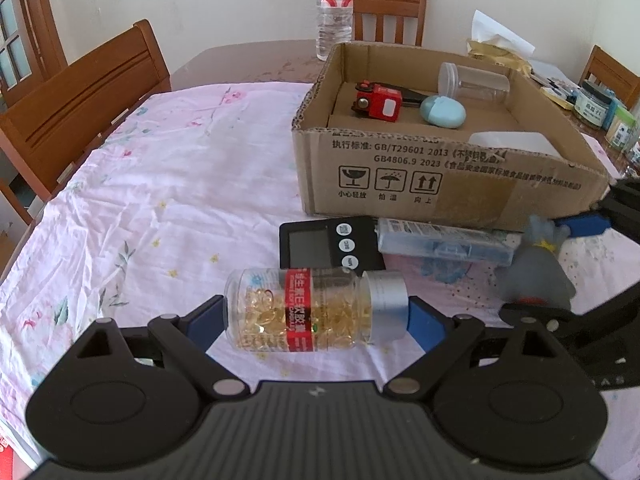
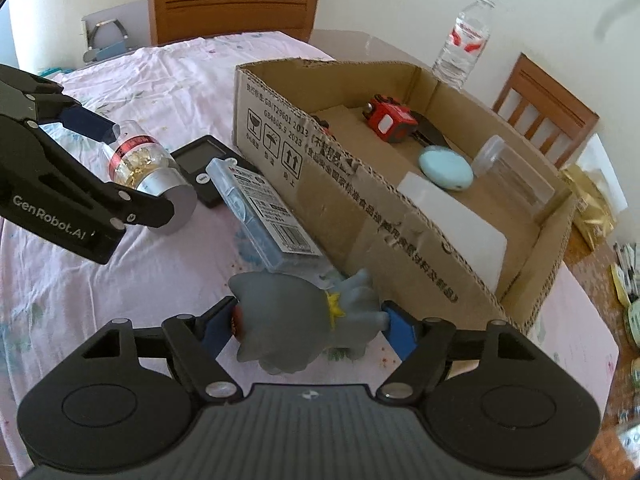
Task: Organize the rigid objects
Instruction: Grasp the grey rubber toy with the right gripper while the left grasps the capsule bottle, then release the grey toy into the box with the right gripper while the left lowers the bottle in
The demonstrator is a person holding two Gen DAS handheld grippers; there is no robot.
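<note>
My left gripper (image 1: 316, 316) is shut end to end on a clear capsule bottle (image 1: 304, 310) with a red label and silver cap, held sideways just above the cloth; it also shows in the right wrist view (image 2: 140, 160). My right gripper (image 2: 308, 324) is shut on a grey toy figure (image 2: 296, 316), also seen in the left wrist view (image 1: 532, 276). A cardboard box (image 1: 440, 184) stands behind, holding a red toy (image 1: 378, 102), a light blue case (image 1: 442, 112), a clear jar (image 1: 474, 80) and a white card (image 2: 452, 224).
A black timer (image 1: 328, 246) and a clear blue packet (image 1: 440, 242) lie on the pink cloth (image 1: 160, 200) against the box front. A water bottle (image 1: 334, 12) stands behind the box. Wooden chairs (image 1: 84, 100) surround the table. Jars and papers (image 1: 600, 112) crowd the right.
</note>
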